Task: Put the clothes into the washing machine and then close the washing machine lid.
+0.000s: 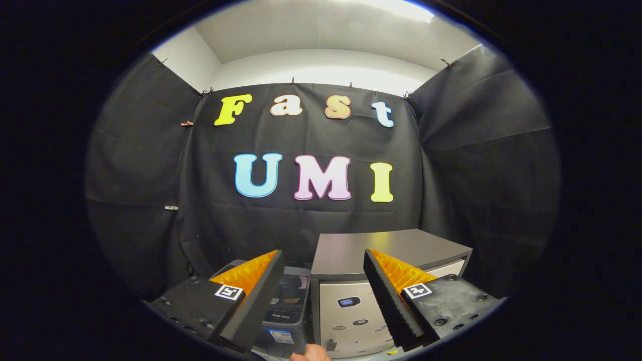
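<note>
Tongs (323, 281) with two wedge-shaped fingers (261, 296), spread apart, nothing between them. Ridged, sawtooth inner faces. Dark blocky mounts behind each finger, studded with round screws (440, 321). Small square black-and-white marker (228, 292) on each mount, beside the finger's base. Bit of a hand (309, 353) just below the tongs.

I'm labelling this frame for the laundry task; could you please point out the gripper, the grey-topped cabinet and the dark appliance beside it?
gripper (323, 296): gripper view, open gap midway between its fingertips.
grey-topped cabinet (381, 248): gripper view, flat top surface.
dark appliance (288, 298): gripper view, front panel showing between the fingers.
</note>
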Demonstrator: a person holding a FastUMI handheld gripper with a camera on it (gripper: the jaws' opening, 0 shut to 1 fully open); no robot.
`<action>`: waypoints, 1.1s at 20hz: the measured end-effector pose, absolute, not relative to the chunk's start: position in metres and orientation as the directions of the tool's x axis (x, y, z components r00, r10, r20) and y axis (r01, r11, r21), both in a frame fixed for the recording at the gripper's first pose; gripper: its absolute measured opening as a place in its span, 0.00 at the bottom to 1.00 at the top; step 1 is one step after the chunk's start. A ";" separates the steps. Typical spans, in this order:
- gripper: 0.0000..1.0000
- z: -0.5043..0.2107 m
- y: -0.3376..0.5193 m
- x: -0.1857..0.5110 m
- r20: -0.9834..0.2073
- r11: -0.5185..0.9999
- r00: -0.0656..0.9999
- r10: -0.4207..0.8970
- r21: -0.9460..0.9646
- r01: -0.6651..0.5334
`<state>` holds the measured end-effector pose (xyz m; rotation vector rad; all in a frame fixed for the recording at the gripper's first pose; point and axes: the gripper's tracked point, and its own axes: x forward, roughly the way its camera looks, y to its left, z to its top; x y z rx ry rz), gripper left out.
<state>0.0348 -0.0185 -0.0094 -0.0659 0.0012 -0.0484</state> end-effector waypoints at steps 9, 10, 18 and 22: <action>1.00 -0.006 -0.015 0.034 0.004 0.997 0.999 -0.049 -0.061 0.050; 1.00 -0.008 -0.017 0.033 0.003 0.997 0.999 -0.051 -0.062 0.051; 1.00 -0.004 -0.015 0.033 0.000 0.997 0.999 -0.041 -0.067 0.041; 1.00 -0.006 -0.012 0.032 -0.016 0.997 0.999 -0.032 -0.070 0.031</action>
